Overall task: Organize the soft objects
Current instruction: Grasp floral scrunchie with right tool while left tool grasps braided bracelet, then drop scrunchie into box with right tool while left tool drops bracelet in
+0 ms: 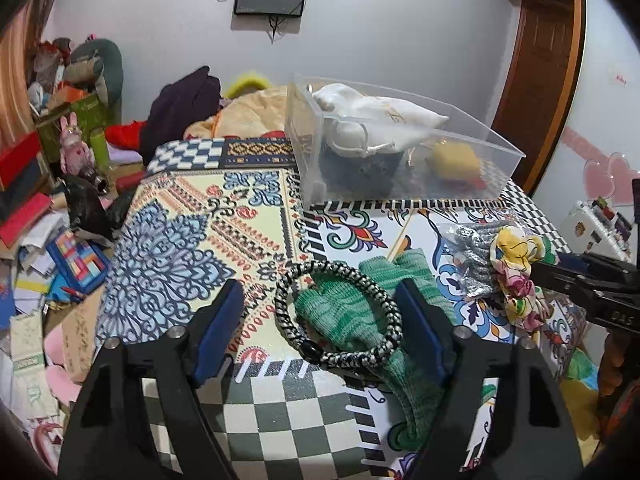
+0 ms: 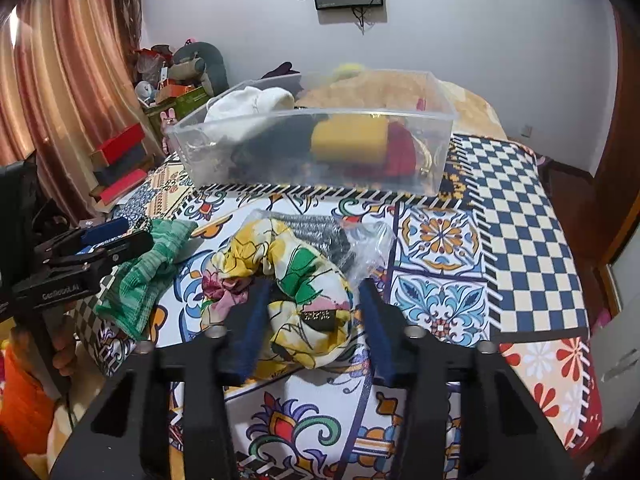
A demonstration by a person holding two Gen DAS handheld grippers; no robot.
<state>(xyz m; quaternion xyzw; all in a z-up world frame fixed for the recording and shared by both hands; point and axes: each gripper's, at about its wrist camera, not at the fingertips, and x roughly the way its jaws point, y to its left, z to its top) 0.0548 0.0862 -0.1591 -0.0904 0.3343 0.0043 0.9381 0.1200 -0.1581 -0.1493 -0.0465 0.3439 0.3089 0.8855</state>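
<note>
Left gripper [image 1: 320, 312]: jaws wide, blue pads flanking braided black-white cord loop [image 1: 340, 316], loop lying on ribbed green knit cloth [image 1: 348, 320]. Right gripper [image 2: 310, 300]: jaws wide, straddling crumpled floral fabric scrunchie [image 2: 280, 280]. Just beyond scrunchie: crinkled clear bag of grey glitter material [image 2: 320, 232]. Farther ahead: clear rigid plastic bin [image 2: 312, 152] holding white pouch [image 2: 248, 108], yellow block [image 2: 348, 140]. All on patterned tablecloth [image 2: 500, 220].

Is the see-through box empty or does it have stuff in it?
Not empty. The clear plastic box holds a white pouch, a yellow sponge-like block, something red and dark items.
</note>
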